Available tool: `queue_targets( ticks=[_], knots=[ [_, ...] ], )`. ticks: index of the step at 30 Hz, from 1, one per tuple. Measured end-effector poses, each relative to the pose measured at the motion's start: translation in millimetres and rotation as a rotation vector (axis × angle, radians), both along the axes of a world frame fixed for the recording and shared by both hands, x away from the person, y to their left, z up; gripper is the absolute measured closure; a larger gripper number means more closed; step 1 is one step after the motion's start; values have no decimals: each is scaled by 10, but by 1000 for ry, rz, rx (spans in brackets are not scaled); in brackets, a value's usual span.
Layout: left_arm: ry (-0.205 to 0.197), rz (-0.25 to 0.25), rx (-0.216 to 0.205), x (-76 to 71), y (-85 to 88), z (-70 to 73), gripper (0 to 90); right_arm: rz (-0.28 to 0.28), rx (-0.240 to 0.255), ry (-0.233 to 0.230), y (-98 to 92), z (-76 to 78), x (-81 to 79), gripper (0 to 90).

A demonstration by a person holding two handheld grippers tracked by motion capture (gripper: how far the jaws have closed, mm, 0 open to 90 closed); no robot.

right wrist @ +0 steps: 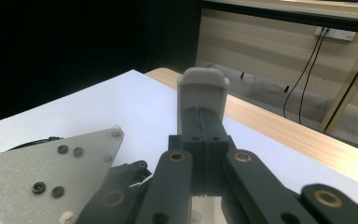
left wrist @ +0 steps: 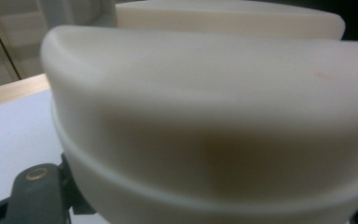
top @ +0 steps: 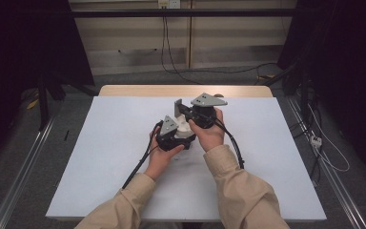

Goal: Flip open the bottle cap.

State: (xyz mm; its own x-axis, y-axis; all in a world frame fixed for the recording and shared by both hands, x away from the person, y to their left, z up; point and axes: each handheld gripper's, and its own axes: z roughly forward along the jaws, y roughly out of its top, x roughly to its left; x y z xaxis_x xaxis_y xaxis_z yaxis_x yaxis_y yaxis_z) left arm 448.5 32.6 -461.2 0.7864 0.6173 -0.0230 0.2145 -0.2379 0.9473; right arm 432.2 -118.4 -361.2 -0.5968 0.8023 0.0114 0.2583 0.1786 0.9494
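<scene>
Your left gripper (top: 177,130) has its fingers clenched on a smooth cream-white plastic piece (left wrist: 214,116) with rounded edges and a ridge near its base, held over the middle of the white surface (top: 100,143). It sits so near the left gripper view's lens that its outline is cut off and blurred. Just beside it, your right gripper (right wrist: 202,93) keeps its grey-tipped fingers pressed together on nothing.

Blurred cream object hiding the left jaws

A cream object (left wrist: 205,121) is sitting blurred against the lens, running off the frame's edges and covering the left gripper (top: 174,135) jaws.
</scene>
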Motion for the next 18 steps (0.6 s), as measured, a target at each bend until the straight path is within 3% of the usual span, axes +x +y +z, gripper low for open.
queue_targets(
  ticks=[18],
  knots=[
    [-1, 0, 2, -1, -1, -1, 186, -1, -13, 7, 56, -50, 92, 900]
  ],
)
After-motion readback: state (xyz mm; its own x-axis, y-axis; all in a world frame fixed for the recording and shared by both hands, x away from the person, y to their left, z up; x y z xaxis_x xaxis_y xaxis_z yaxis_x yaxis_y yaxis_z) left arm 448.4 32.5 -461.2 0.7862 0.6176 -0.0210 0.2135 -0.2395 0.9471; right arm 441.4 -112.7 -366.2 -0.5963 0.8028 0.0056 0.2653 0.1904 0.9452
